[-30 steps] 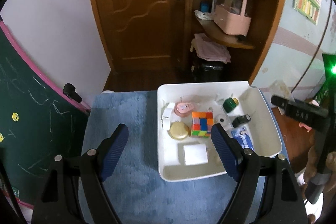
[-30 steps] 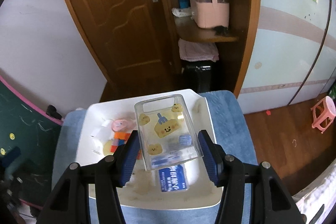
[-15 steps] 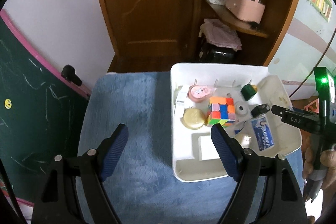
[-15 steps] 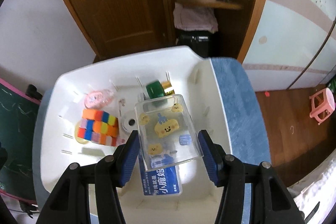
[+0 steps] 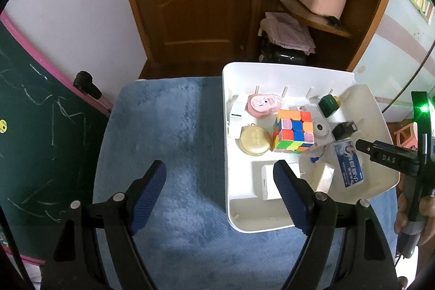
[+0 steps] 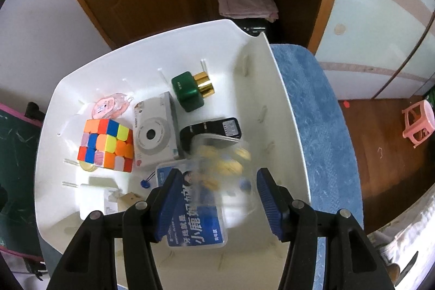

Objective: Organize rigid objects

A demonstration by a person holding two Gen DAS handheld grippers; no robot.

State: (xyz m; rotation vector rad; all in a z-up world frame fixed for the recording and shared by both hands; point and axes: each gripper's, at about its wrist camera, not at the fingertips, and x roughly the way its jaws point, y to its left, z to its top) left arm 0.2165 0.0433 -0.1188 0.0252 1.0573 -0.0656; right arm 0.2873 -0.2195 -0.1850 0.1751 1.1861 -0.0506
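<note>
A white tray (image 6: 282, 105) on a blue mat holds a colour cube (image 6: 106, 144), a white toy camera (image 6: 155, 136), a green bottle with a gold cap (image 6: 190, 93), a black charger (image 6: 214, 131), a blue card box (image 6: 198, 219) and a pink tag (image 6: 108, 106). My right gripper (image 6: 217, 186) is open low over the tray's right side. A clear case with yellow stickers (image 6: 223, 162) is blurred between and just ahead of its fingers, free of the pads. My left gripper (image 5: 217, 189) is open and empty above the mat, its right finger over the tray's (image 5: 236, 219) near-left corner.
The tray also holds a gold round tin (image 5: 255, 140) and a white box (image 5: 267, 181). A blue mat (image 5: 168, 143) covers the table. A dark chalkboard (image 5: 35, 132) stands on the left. A brown door and shelf unit stand behind. A pink stool (image 6: 418, 124) is on the floor.
My right gripper dropped lower into the tray and opened, and the clear case left its pads and is falling. My left gripper drew back left over the mat.
</note>
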